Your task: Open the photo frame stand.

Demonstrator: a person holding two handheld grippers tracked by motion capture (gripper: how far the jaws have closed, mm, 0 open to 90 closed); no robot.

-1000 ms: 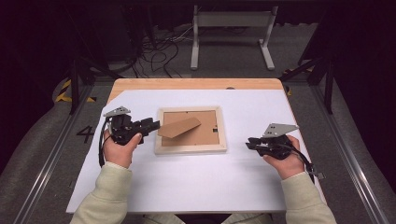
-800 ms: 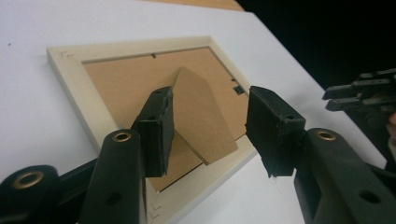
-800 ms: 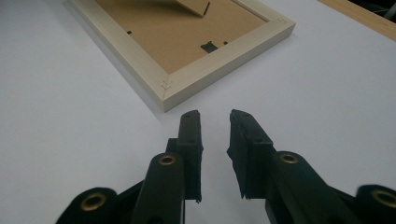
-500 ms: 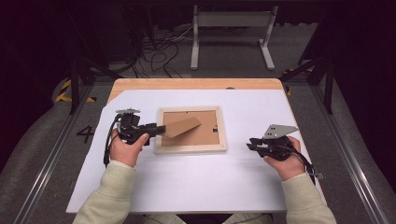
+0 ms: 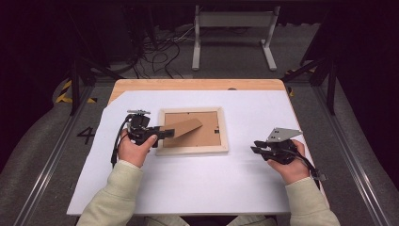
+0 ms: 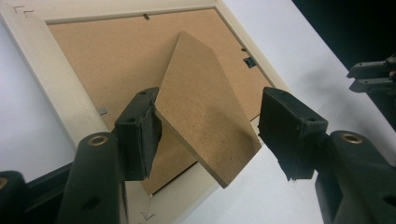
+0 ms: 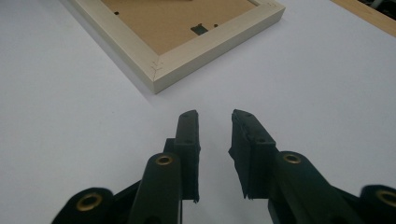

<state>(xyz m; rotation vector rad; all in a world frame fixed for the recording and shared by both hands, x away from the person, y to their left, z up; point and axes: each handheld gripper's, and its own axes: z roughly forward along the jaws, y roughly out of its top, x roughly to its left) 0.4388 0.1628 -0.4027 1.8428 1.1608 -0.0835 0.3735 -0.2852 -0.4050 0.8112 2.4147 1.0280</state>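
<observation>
High view: picture frame (image 5: 192, 149) lying face-down mid-frame on the white table (image 5: 197, 188).
Left gripper (image 6: 205, 126) spread around the raised stand flap (image 6: 205, 112), not pinching yet. Right gripper (image 7: 215, 140) nearly closed, empty, lower right. Flap's prob thin stiff fibreboard w/ a fragile hinge, so grab its free edge.

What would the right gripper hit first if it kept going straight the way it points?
Probably the picture frame: the right gripper points across bare white table cover toward the frame's near corner, with nothing between. Depth is unclear; it may graze the cover first.
</observation>
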